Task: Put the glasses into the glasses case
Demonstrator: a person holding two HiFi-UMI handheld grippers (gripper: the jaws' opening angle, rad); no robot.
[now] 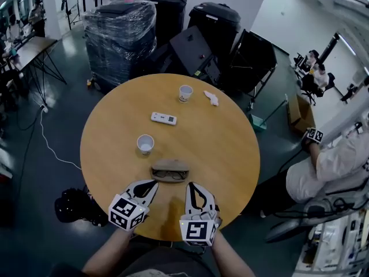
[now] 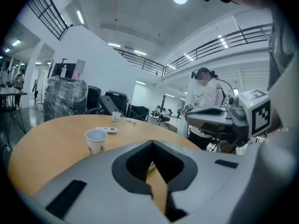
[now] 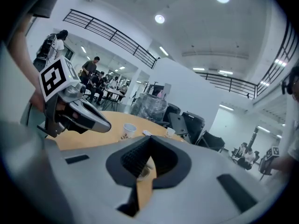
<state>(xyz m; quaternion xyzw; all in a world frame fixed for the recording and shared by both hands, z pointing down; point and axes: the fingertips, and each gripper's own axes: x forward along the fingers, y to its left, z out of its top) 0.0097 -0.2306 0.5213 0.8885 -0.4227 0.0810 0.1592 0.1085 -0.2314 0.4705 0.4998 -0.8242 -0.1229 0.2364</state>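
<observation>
Round wooden table (image 1: 230, 154) is set in a large hall, ringed by black equipment cases (image 1: 219, 30) and a film-wrapped pallet (image 1: 120, 33). Glasses case (image 1: 171, 167) is placed near the table's near edge, lying open and directly ahead of both grippers. Glasses (image 1: 168, 176) are seen as a dark frame along the case's near side; whether they sit inside it or just against it cannot be told. Left gripper (image 1: 151, 184) is held just short of the case on its left. Its jaws are pressed together at the tips, and nothing is pinched between them. Right gripper (image 1: 192, 187) is held beside it on the right, jaws likewise closed tip to tip and empty, with only tabletop and a pale sliver of the case visible through the gap behind the tips. The two grippers are held close together but apart, and neither is in contact with the case. Near paper cup (image 1: 145, 144) is stood upright beyond the case to the left. White remote control (image 1: 164, 118) is laid flat further back, near the table's centre. Far paper cup (image 1: 185, 93) is stood near the far edge, with a crumpled white tissue (image 1: 211, 98) just to its right. Seated person in a white shirt (image 1: 328, 166) is seen off the table's right side.
</observation>
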